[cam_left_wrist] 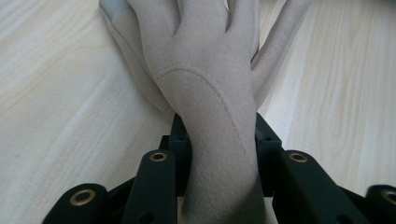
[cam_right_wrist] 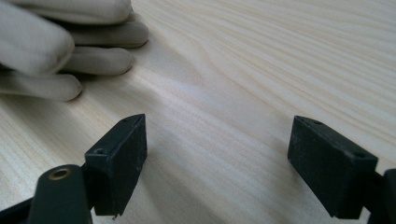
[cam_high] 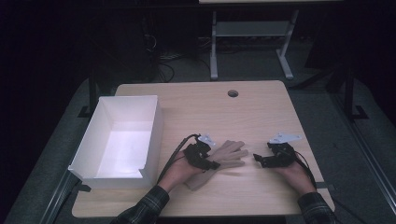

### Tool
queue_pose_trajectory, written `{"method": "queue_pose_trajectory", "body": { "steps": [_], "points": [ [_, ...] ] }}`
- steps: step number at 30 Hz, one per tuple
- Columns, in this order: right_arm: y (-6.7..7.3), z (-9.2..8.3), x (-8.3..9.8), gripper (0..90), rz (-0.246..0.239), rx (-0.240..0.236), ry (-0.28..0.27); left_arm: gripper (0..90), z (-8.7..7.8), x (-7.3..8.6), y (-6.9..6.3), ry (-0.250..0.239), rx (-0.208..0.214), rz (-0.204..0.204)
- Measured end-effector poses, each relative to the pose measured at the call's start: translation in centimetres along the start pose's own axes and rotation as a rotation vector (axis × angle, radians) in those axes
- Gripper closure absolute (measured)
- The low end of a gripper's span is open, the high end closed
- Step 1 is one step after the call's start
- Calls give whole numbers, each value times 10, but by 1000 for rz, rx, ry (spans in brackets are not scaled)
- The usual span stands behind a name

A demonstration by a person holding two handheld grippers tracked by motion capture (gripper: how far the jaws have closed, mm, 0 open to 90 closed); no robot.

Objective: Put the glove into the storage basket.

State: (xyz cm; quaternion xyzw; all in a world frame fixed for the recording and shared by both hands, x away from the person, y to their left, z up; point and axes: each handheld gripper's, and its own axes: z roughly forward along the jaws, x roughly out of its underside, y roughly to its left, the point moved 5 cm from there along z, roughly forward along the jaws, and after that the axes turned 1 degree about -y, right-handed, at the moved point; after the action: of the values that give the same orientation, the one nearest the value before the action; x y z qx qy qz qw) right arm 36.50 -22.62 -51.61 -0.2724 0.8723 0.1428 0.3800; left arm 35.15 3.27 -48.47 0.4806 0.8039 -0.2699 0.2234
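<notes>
I see a light wood table (cam_high: 261,112), grommet hole (cam_high: 232,93) at upper centre. White open box (cam_high: 122,137) sits left of frame; beige glove (cam_high: 224,156) lies flat at lower centre.

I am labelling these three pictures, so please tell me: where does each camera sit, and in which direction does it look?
High view: above the person's side, looking forward and down on the table, white box, both hands and sleeves.
Left gripper view: rides the left gripper, looking along jaws closed on the glove.
Right gripper view: rides the right gripper, jaws apart over bare wood.
Shared: all three show the glove.
</notes>
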Motion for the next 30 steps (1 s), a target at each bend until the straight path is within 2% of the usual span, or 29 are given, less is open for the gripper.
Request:
{"method": "queue_pose_trajectory", "body": {
  "steps": [8, 9, 11, 20, 25, 30],
  "points": [
    [0, 0, 0, 192, -4, 0, 3, 682, -17, -11, 1, -15, -8, -42],
    [0, 0, 0, 192, -3, 0, 0, 682, -20, -14, 1, -26, -6, -66],
    [0, 0, 0, 192, -3, 0, 0, 682, -26, -18, 0, -36, -11, -86],
    [0, 0, 0, 190, -1, -1, -2, 681, -56, -43, -2, -71, -42, -78],
    [0, 0, 0, 191, -3, -1, 1, 681, -73, -55, -1, -92, -37, -77],
    [0, 0, 0, 190, -2, -1, 2, 681, -96, -67, 1, -114, -44, -62]
  ]
}}
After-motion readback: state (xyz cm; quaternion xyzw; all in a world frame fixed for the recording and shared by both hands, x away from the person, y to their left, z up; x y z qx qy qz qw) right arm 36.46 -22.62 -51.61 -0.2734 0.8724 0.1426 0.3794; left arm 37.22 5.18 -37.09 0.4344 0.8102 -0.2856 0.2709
